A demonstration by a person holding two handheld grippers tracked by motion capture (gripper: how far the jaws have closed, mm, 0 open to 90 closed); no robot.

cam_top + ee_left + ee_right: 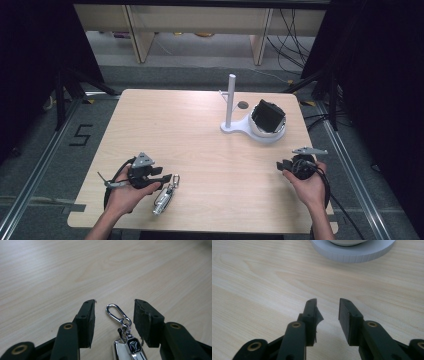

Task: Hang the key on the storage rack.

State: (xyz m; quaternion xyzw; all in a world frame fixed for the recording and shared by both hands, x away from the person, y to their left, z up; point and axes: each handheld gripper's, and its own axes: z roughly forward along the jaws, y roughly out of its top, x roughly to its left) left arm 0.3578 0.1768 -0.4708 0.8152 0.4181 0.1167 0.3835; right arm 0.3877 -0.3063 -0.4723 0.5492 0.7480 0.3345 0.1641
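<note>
Key fob (pixel 128 347) between left tool (pixel 114 305) jaws

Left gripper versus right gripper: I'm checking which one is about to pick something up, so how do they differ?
The left gripper has a chrome key fob between its jaws, untouched; the right gripper has bare table between its jaws. The left's gap looks wider than the right's. Both are open and hand-held.

1. Your left gripper (pixel 114 322) has matte black jaws with small brass-coloured rivets.
2. Between them lies the car key fob (pixel 130 348) — shiny chrome, with a black emblem panel and a silver carabiner clip (pixel 115 312).
3. The table (pixel 200 140) is pale wood with a fine, streaky grain.
4. Your right gripper (pixel 327 315) is black too.
5. The stand (pixel 250 125) is white — its post light grey, holding something black.
</note>
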